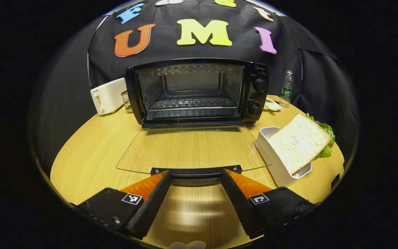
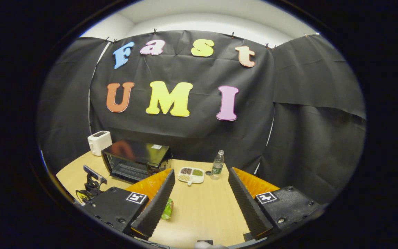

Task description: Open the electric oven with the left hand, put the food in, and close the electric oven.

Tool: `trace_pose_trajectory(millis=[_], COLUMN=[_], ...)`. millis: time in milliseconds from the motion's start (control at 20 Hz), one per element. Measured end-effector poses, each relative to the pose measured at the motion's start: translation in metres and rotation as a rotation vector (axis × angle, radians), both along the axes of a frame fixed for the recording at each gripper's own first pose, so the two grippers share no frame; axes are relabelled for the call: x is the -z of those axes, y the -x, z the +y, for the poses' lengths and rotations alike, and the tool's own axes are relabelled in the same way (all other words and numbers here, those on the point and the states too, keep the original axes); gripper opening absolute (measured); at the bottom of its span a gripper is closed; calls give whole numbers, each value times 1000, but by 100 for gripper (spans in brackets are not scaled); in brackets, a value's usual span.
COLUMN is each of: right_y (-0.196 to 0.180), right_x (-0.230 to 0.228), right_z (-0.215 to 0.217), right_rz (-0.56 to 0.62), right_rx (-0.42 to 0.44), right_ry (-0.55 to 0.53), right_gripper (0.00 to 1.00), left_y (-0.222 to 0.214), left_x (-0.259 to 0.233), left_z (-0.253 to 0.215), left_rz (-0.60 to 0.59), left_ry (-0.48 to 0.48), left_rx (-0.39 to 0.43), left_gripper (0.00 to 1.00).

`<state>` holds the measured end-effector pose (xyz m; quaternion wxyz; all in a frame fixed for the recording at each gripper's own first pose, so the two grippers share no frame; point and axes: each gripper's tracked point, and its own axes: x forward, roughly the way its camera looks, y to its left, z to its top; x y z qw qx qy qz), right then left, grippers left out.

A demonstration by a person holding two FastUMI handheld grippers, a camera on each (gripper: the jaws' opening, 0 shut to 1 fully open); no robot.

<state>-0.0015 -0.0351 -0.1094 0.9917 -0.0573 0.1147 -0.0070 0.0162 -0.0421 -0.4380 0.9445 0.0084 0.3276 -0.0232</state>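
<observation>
The black electric oven stands at the back of the wooden table, its glass door folded down flat toward me and its wire rack bare. My left gripper is open, its two fingertips on either side of the door handle without pressing on it. The food, a slice of bread over green lettuce, leans on a white tray right of the door. My right gripper hangs open above the table with nothing between its fingers; the oven lies to its far left, and a bit of lettuce peeks past its left finger.
A white toaster stands left of the oven, with a water bottle and a small dish to its right. The right gripper view has a sectioned dish, the bottle and the other gripper in front of the oven.
</observation>
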Motion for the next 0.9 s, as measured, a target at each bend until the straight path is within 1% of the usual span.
trace_pose_trajectory(millis=[50, 100, 150, 200, 350, 400, 450, 500, 550, 600, 650, 750, 800, 900], right_y=[-1, -1, -2, -3, -11, -14, -14, -15, -16, -17, -18, -19, -20, -19], right_x=[2, 2, 3, 4, 11, 17, 24, 32, 41, 53, 67, 95, 110, 139], right_z=[-1, -2, -2, -1, 0, 1, 1, 2, 3, 5, 7, 11, 15, 25], right_rz=[5, 7, 7, 9, 21, 30, 41, 53, 67, 87, 114, 163, 192, 252], right_rx=[0, 1, 1, -1, -10, -14, -19, -25, -32, -41, -44, -56, -65, -92], right_ry=[-2, -8, -15, -23, -44, -49, -54, -67, -83, -96, -100, -100, -101, -114], right_gripper=[96, 99, 96, 99, 99, 96, 100, 100, 96, 99, 96, 96, 100, 100], left_y=[2, 1, 0, 0, -1, -3, -2, -2, -1, -1, 1, 5, 6, 9], left_x=[2, 0, -2, -4, -26, -39, -53, -70, -86, -104, -121, -159, -181, -215], left_z=[0, 2, 2, 4, 16, 20, 25, 27, 32, 36, 40, 47, 50, 49], left_rz=[7, 0, -4, -2, -39, -58, -82, -108, -135, -165, -193, -257, -289, -341], left_ry=[-1, -1, -3, -6, -7, -8, -13, -10, -13, -15, -17, -29, -34, -30], left_rx=[0, 0, 1, -2, -21, -24, -33, -37, -49, -53, -60, -75, -85, -84], left_gripper=[97, 97, 97, 96, 96, 96, 96, 96, 96, 96, 96, 96, 96, 95])
